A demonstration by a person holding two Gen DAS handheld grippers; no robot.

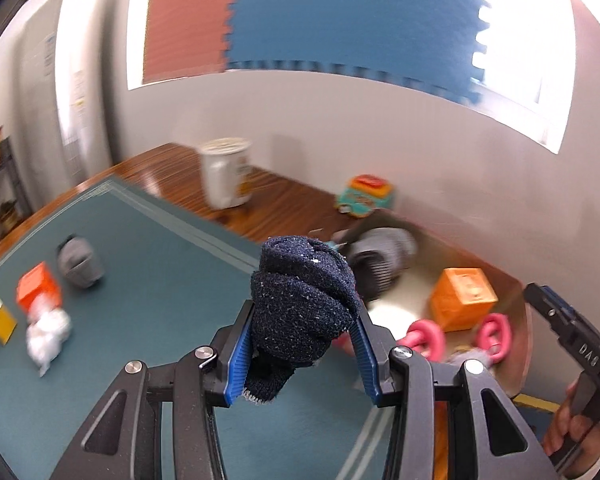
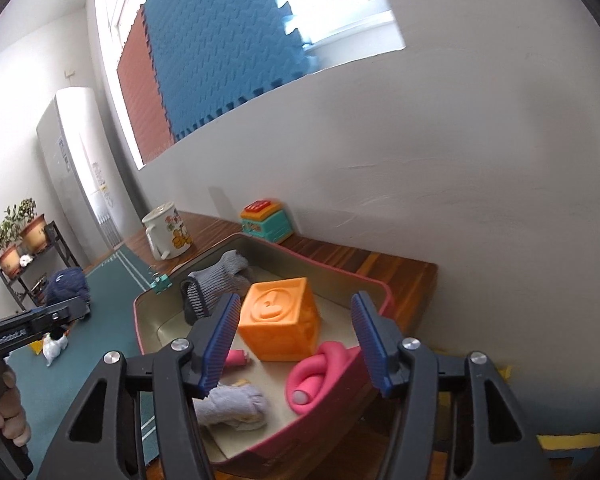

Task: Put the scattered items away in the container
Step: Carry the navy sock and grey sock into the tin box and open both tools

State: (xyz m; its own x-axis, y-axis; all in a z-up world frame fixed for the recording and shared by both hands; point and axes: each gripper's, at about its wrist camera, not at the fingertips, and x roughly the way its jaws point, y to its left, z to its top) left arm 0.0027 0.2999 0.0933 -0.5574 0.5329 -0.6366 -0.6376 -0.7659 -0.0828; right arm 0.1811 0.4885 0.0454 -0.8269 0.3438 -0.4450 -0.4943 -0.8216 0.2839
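Your left claw point(image 1: 304, 344) is clamped on a rolled navy sock point(image 1: 304, 304), held above the green mat point(image 1: 160, 280) just short of the pink-rimmed tray point(image 2: 140, 320). Your right claw point(image 2: 296, 344) hangs with its jaws apart and nothing between them, above the tray, where an orange cube point(image 2: 280, 324), a pink ring toy point(image 2: 320, 372) and two grey socks already lie. Out on the mat, well apart from the tray, sit a grey sock ball point(image 1: 78, 264), a small orange box point(image 1: 36, 286), a white crumpled bag point(image 1: 46, 334) and a yellow block point(image 1: 0, 320); a mug point(image 1: 226, 172) and a toy bus point(image 1: 366, 196) stand on the wooden counter point(image 1: 284, 208) behind.
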